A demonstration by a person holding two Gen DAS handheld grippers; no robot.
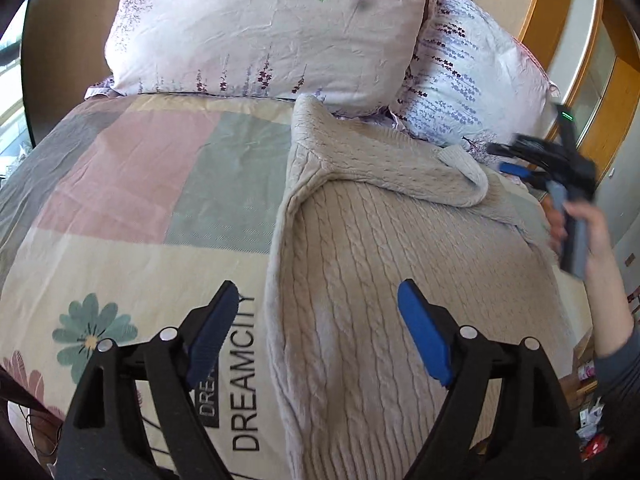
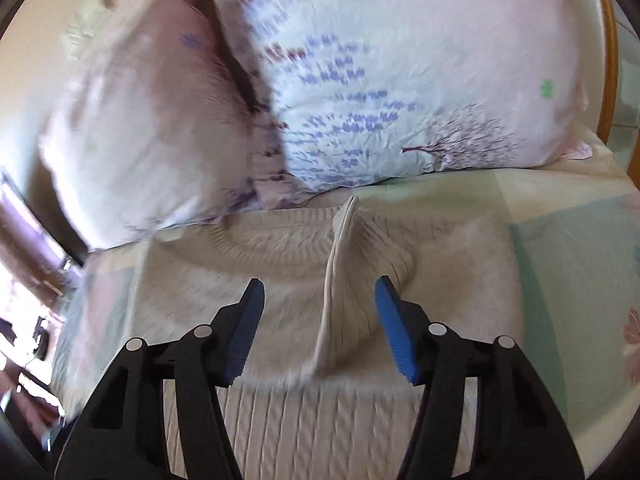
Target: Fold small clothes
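A beige cable-knit sweater (image 1: pixel 392 264) lies on the bed, with one sleeve (image 1: pixel 420 172) folded across its upper part. My left gripper (image 1: pixel 316 300) is open and empty, above the sweater's left edge. My right gripper (image 2: pixel 320 292) is open and empty above the folded sleeve (image 2: pixel 352 280), near the collar (image 2: pixel 256 248). In the left wrist view the right gripper (image 1: pixel 532 160) shows blurred at the far right, held in a hand.
Two floral pillows (image 1: pixel 260 28) (image 1: pixel 472 72) lie at the head of the bed, just beyond the sweater. The patterned bedspread (image 1: pixel 132 208) extends to the left. A wooden headboard (image 1: pixel 540 12) stands at the back right.
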